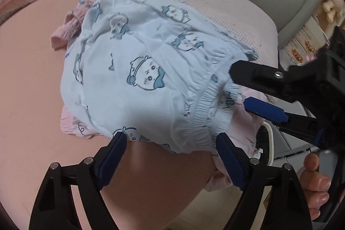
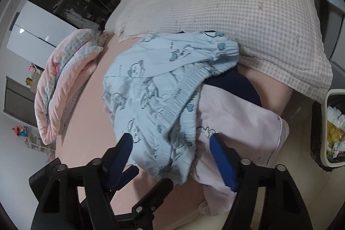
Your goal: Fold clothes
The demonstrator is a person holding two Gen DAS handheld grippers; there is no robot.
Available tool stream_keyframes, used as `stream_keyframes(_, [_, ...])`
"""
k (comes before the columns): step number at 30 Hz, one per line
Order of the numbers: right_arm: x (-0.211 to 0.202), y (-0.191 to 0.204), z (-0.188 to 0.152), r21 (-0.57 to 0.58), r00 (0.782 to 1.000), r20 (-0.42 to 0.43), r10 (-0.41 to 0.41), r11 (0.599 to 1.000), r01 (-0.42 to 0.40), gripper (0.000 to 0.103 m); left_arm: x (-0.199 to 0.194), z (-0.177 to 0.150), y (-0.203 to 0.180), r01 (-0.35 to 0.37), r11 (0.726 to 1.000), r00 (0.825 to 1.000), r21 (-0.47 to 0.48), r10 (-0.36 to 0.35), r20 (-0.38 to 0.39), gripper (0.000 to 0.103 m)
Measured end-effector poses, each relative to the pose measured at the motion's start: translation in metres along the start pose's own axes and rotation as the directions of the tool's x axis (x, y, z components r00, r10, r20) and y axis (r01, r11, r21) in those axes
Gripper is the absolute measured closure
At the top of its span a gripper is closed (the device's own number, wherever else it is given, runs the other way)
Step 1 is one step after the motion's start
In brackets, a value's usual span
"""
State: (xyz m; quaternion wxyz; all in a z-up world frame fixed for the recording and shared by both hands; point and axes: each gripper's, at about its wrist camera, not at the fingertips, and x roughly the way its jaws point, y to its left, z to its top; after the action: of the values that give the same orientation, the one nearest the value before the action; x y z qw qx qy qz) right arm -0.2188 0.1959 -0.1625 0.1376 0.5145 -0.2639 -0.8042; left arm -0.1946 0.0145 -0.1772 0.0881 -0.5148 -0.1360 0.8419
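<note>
1. Light blue pyjama bottoms (image 1: 138,70), printed with small cartoon animals, lie crumpled on top of a heap of clothes near the edge of a bed with a pink sheet (image 1: 28,87).
2. The gathered waistband (image 1: 204,105) faces the cameras; in the right wrist view it runs diagonally across the heap.
3. Under the blue bottoms lies a pale pink garment (image 2: 237,122) with a faint cartoon print; part of it hangs over the bed edge. A dark navy piece (image 2: 232,81) shows behind it.
4. Left gripper (image 1: 171,143): jaws set wide, one blue pad at the near hem of the blue bottoms, the other against the waistband and pink cloth. The cloth edge sits between them, but the pads do not press on it. Nothing held.
5. Right gripper (image 2: 171,142): jaws also apart, straddling the bunched waistband end of the blue bottoms. Pads stand beside the fabric, not clamped on it.
6. In the left wrist view the right gripper comes in from the right side, its tips over the waistband; a hand (image 1: 314,184) shows at the lower right edge.
7. Behind the heap: a pale checked pillow (image 2: 237,3). To the left: a folded pink quilt (image 2: 64,83).
8. On the floor beside the bed, a bin (image 2: 330,128) with crumpled paper inside.
</note>
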Motion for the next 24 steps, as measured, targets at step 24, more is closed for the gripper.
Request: stream_keyframes(24, [0.017, 0.005, 0.014, -0.097, 0.998, -0.008, -0.069, 0.993, 0.068, 0.066, 0.017, 0.000, -0.006, 0.029, 0.999, 0.998, 0.027, -0.031, 0.052, 0.053])
